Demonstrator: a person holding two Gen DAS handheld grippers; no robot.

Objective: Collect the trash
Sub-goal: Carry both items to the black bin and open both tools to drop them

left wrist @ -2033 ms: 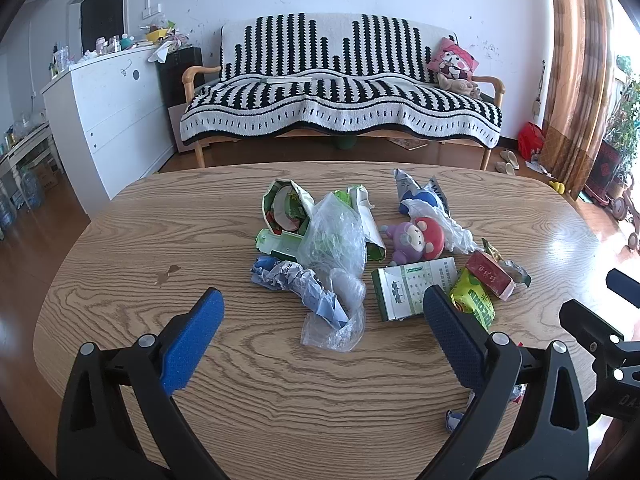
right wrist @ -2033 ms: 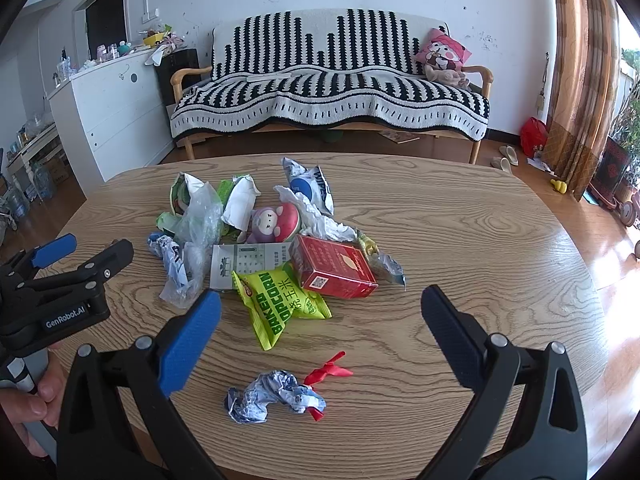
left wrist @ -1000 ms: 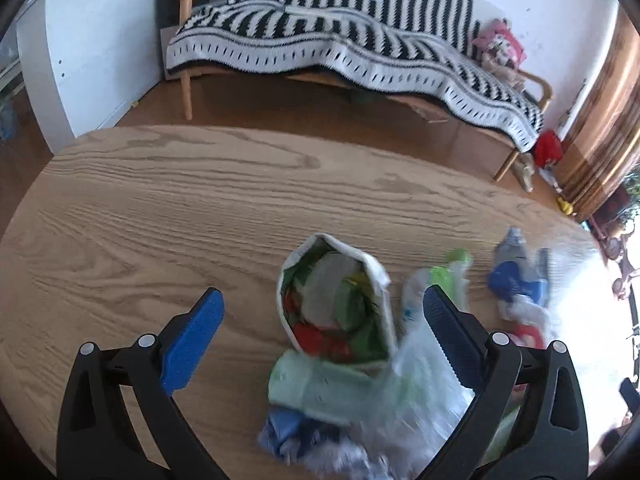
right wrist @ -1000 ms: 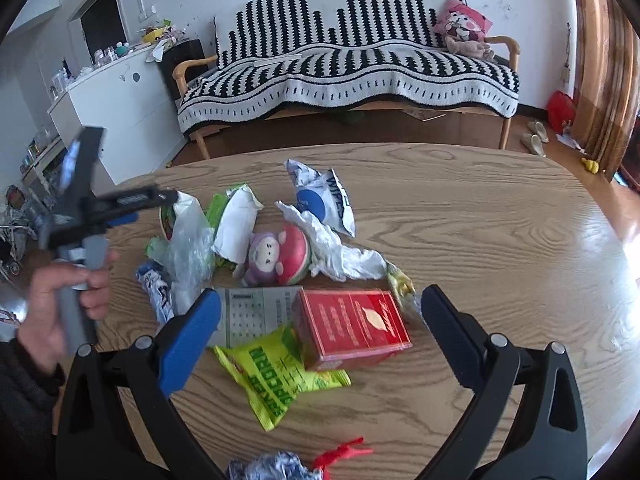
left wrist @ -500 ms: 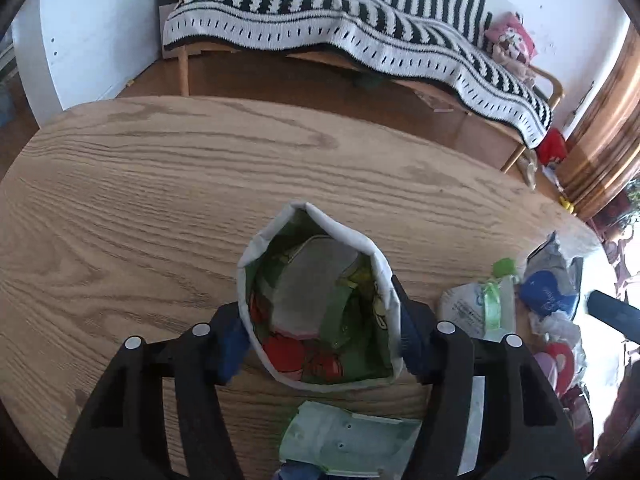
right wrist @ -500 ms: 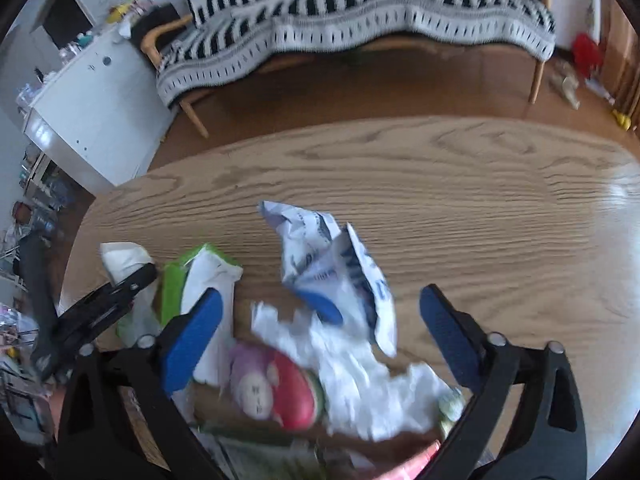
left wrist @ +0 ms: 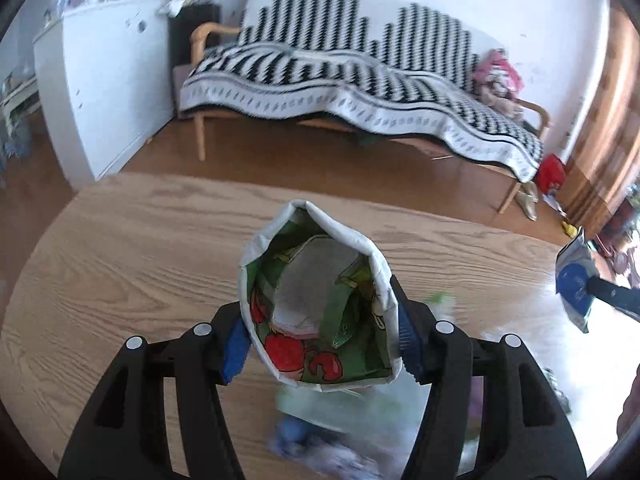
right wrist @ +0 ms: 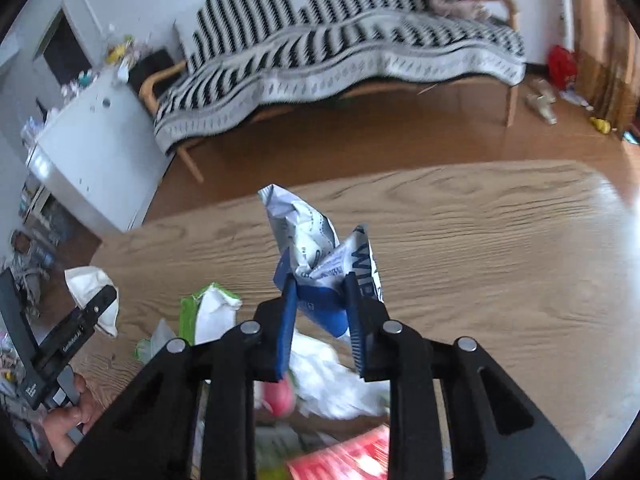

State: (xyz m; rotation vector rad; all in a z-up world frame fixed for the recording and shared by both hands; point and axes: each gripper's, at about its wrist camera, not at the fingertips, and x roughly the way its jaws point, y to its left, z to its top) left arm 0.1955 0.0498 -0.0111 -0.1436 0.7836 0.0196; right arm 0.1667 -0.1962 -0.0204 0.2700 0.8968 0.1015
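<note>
1. Table (left wrist: 120, 248): wood, pronounced grain, satin sheen; glare patch on the far right side.
2. Open-topped bag (left wrist: 320, 300): printed film inside, glossy; rim folded over, white, matt.
3. Crumpled wrapper (right wrist: 320, 256): thin foil-like plastic, white and blue, creased, shiny.
4. Left gripper (left wrist: 320, 344), right gripper (right wrist: 320, 320): matt black plastic arms, metal rivets, blue ribbed pads.
5. Sofa throw (left wrist: 340, 76): knitted cloth, striped.

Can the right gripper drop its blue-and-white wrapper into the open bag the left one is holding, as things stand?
Probably yes. The open bag is gripped mouth-up by the left gripper, nothing covering it. The right gripper, jaws closing on the blue-and-white wrapper, is off to its side.
</note>
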